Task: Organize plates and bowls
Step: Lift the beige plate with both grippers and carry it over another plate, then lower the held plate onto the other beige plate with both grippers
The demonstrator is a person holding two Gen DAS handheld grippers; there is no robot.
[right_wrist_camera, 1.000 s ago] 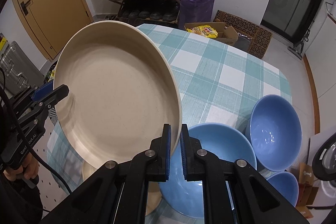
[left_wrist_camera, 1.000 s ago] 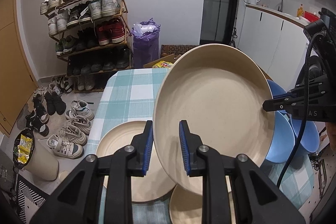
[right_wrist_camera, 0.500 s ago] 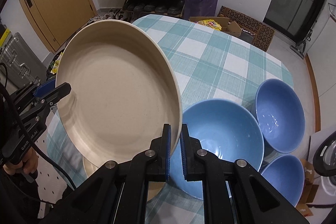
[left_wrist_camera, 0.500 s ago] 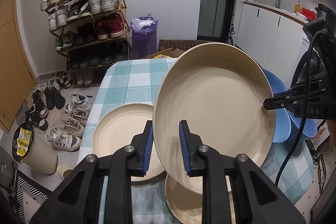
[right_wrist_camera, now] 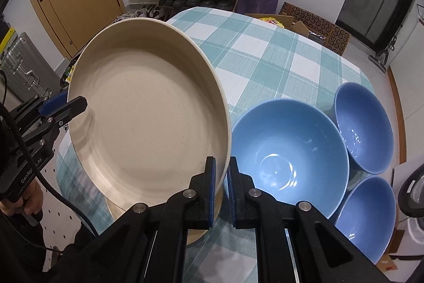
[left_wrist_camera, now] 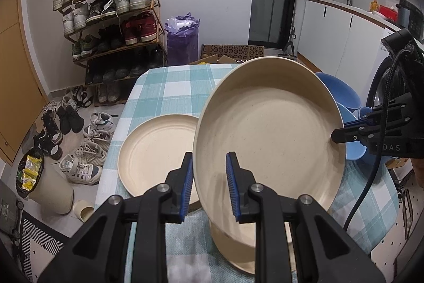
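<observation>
A deep beige plate (left_wrist_camera: 267, 139) hangs tilted above the table, held on opposite rims by both grippers. My left gripper (left_wrist_camera: 209, 184) is shut on its near rim; my right gripper (right_wrist_camera: 222, 186) is shut on the other rim and shows in the left wrist view (left_wrist_camera: 344, 130). The held plate (right_wrist_camera: 148, 123) fills the right wrist view. A flat beige plate (left_wrist_camera: 156, 153) lies on the table to the left. Another beige plate (left_wrist_camera: 238, 253) lies under the held one. Three blue bowls (right_wrist_camera: 288, 158), (right_wrist_camera: 363, 129), (right_wrist_camera: 368, 219) stand to the right.
The table has a teal checked cloth (right_wrist_camera: 265, 57). A shoe rack (left_wrist_camera: 111, 25) and loose shoes (left_wrist_camera: 87, 150) stand beyond the table's far left. A purple bag (left_wrist_camera: 182, 39), a bin (left_wrist_camera: 45, 184) and kitchen cabinets (left_wrist_camera: 344, 39) are around.
The held plate has come down and nearer with both grippers. The flat plate at left and the blue bowls show more fully.
</observation>
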